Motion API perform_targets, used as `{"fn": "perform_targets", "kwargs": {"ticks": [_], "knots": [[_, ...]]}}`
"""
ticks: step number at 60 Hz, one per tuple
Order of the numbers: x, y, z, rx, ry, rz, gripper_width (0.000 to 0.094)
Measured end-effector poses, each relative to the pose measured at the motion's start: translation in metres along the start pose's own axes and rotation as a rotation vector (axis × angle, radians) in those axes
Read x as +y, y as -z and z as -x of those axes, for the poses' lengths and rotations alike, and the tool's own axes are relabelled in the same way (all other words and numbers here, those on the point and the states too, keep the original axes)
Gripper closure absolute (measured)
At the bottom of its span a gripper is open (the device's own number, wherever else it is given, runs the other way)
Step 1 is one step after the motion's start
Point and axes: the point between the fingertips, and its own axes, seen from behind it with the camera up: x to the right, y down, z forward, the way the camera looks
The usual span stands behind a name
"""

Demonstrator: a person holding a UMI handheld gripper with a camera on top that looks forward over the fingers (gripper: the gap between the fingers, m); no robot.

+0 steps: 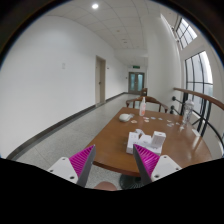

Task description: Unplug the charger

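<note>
An institutional corridor, office-like; beyond the fingers a long white hallway point(105, 60) runs to a far door point(135, 82); tall windows point(195, 75) flank a wooden table point(120, 140) just ahead.

- We held our gripper point(114, 160) level, pointing forward, fingers reaching ahead.
- Our two fingers stood apart with a clear gap between them, pressing on nothing.
- The left finger's magenta pad point(82, 159) faced inward.
- The right finger's magenta pad point(147, 160) faced it across the gap.
</note>
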Motion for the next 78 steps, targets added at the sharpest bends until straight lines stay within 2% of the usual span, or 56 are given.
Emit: {"fn": "perform_targets", "kwargs": {"ticks": [12, 26, 33, 40, 44, 54, 61, 63, 66, 70, 74, 78], "knots": [[0.012, -0.016, -0.044, 0.049, -0.031, 0.012, 0.0167], [0.018, -0.048, -0.127, 0.168, -0.107, 0.024, 0.0167], [0.009, -0.077, -0.164, 0.252, -0.083, -0.009, 0.0166], [-0.002, -0.112, -0.184, 0.266, -0.045, -0.048, 0.0201], [0.006, -0.125, -0.188, 0.252, -0.049, -0.02, 0.0541], [0.007, -0.129, -0.187, 0.244, -0.123, -0.042, 0.0715], [0.001, -0.127, -0.186, 0.244, -0.144, -0.03, 0.0756], [-0.021, -0.117, -0.187, 0.243, -0.132, -0.079, 0.0757], [-0.07, -0.09, -0.198, 0.282, -0.084, -0.206, 0.0759], [-0.108, -0.06, -0.211, 0.309, -0.055, -0.269, 0.0759], [-0.124, -0.039, -0.221, 0.294, -0.099, -0.286, 0.0759], [-0.119, -0.025, -0.242, 0.341, -0.076, -0.262, 0.076]]}}
